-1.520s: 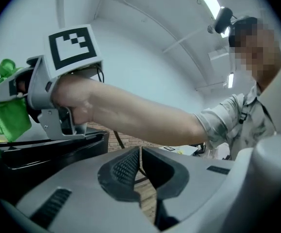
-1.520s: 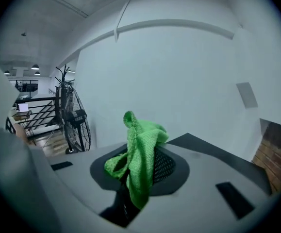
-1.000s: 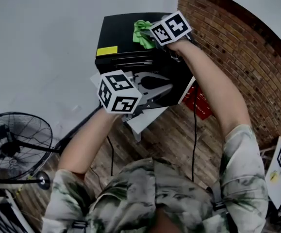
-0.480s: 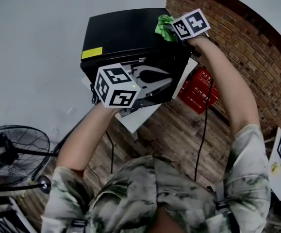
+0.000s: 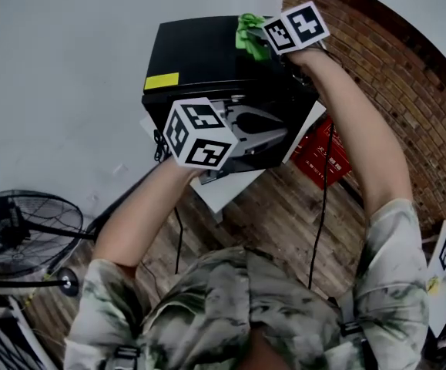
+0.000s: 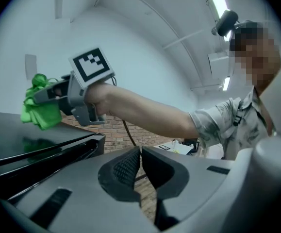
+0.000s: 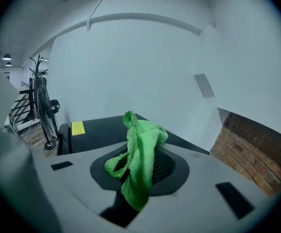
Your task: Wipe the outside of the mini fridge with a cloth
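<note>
The black mini fridge [image 5: 207,52] with a yellow sticker [image 5: 165,81] stands against the white wall. My right gripper [image 5: 263,43] is shut on a green cloth [image 5: 248,29], which rests on the fridge top near its back right corner. In the right gripper view the cloth [image 7: 142,144] hangs bunched between the jaws of my right gripper [image 7: 140,171], over the fridge top [image 7: 101,130]. My left gripper [image 5: 265,129] is held at the fridge's front right, shut, with nothing in it. The left gripper view shows my left gripper [image 6: 140,152] shut, and beyond it the cloth [image 6: 41,108].
A brick wall [image 5: 392,68] runs along the right. A red box [image 5: 326,156] lies on the wooden floor beside the fridge. A white board [image 5: 230,187] sticks out under the fridge. A standing fan [image 5: 22,230] is at the lower left. A black cable [image 5: 178,237] trails down.
My right gripper has slid the green cloth across the fridge top from its right middle toward the back right corner. The left gripper has stayed shut at the fridge's front.
</note>
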### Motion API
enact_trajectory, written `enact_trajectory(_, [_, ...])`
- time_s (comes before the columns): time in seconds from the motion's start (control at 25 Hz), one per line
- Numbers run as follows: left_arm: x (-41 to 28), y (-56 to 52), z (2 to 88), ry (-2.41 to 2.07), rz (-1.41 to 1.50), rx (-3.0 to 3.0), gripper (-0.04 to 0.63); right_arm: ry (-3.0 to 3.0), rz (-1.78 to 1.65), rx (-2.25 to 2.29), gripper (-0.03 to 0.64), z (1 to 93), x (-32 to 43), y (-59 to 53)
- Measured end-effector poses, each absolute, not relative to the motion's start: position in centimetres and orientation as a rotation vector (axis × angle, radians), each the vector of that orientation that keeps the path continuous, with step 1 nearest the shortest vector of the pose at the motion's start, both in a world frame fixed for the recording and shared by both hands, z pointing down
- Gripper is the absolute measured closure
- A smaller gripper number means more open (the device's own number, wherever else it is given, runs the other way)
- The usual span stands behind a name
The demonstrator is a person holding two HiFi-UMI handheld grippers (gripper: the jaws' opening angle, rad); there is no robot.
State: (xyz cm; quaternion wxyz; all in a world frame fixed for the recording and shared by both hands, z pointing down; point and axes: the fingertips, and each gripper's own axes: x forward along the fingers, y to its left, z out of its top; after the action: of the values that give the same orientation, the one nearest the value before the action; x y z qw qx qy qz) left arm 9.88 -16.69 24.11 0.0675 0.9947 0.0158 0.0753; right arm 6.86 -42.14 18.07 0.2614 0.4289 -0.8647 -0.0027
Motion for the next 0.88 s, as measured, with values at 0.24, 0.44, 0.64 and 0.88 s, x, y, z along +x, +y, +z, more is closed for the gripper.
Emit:
enact_trajectory(0.24, [7.8, -16.4, 24.5, 0.024, 0.247, 2.995, 0.568, -2.449, -0.007, 1.046, 0.525, 17.5, -3.3, -43.2])
enact_trajectory(0.44, [5.3, -16.6, 25.0, -0.009, 0.259, 2.981, 0.568, -2.459, -0.001, 0.957, 0.525, 19.1, -10.7, -44.2])
enact_trajectory(0.64, [3.6, -17.2, 24.9, -0.035, 0.257, 2.970, 0.568, -2.443, 0.016, 0.922, 0.525, 20.6, -14.0, -45.0])
enact_trajectory(0.88, [4.2, -16.8, 24.6, 0.024, 0.250, 2.978, 0.568, -2.375, 0.067, 1.020, 0.525, 21.9, -9.5, -46.7])
